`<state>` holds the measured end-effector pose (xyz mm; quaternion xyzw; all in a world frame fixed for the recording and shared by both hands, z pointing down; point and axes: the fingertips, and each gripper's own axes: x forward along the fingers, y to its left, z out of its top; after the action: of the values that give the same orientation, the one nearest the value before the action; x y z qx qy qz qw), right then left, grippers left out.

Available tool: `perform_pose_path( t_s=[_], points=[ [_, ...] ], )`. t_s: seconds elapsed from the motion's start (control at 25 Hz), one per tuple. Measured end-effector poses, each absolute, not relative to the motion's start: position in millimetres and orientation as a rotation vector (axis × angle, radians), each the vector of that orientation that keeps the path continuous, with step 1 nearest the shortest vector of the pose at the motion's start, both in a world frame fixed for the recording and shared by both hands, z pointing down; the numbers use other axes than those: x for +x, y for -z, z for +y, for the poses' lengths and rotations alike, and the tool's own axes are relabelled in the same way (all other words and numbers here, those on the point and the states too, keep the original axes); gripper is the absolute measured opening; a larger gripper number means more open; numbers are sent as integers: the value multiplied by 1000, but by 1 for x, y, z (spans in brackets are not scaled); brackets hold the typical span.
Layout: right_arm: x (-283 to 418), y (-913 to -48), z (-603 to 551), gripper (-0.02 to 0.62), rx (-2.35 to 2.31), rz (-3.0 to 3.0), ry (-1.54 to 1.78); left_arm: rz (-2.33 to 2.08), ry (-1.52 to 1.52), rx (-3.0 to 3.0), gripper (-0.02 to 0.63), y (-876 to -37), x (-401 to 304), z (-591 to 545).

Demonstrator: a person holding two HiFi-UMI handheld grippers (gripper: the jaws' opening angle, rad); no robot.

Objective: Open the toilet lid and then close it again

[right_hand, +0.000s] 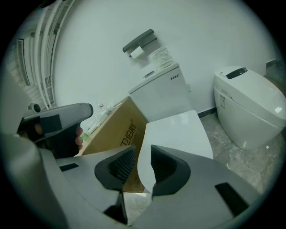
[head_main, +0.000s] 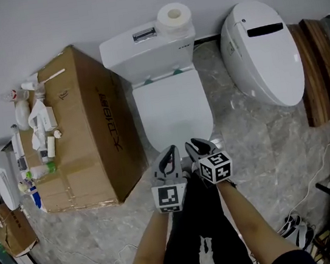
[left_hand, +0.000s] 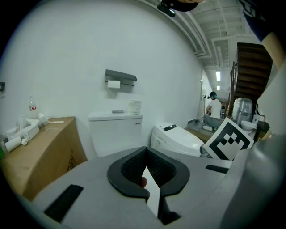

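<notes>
The white toilet has its lid (head_main: 173, 111) down flat, below the tank (head_main: 147, 51). Both grippers hover side by side just in front of the lid's front edge. My left gripper (head_main: 169, 153) is shut, its black pads meeting at the tips with nothing held; its own view shows the jaws (left_hand: 145, 152) closed, with the tank (left_hand: 115, 132) beyond. My right gripper (head_main: 199, 146) is open by a narrow gap and holds nothing. In the right gripper view the lid (right_hand: 178, 134) shows beyond the gap of the gripper (right_hand: 142, 154), apart from the pads.
A large cardboard box (head_main: 72, 130) with bottles and tubes on top stands left of the toilet. A second white toilet (head_main: 264, 52) sits at the right, beside wooden steps (head_main: 318, 68). A paper roll (head_main: 173, 15) rests on the tank. A person (left_hand: 214, 109) crouches far off.
</notes>
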<state>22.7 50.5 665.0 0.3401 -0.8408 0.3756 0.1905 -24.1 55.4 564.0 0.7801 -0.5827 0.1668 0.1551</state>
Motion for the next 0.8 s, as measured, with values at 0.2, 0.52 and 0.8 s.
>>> perform_pose_path(
  t_s=[0.2, 0.52, 0.8],
  points=[
    [28, -694, 55, 89, 931, -2320, -1072, -1662, -501, 2224, 2, -578, -21, 56],
    [40, -728, 55, 94, 951, -2233, -1128, -1641, -529, 2223, 2, -593, -16, 56],
    [58, -758, 60, 100, 1028, -2135, -1235, -1613, -577, 2232, 2, -610, -9, 58]
  ],
)
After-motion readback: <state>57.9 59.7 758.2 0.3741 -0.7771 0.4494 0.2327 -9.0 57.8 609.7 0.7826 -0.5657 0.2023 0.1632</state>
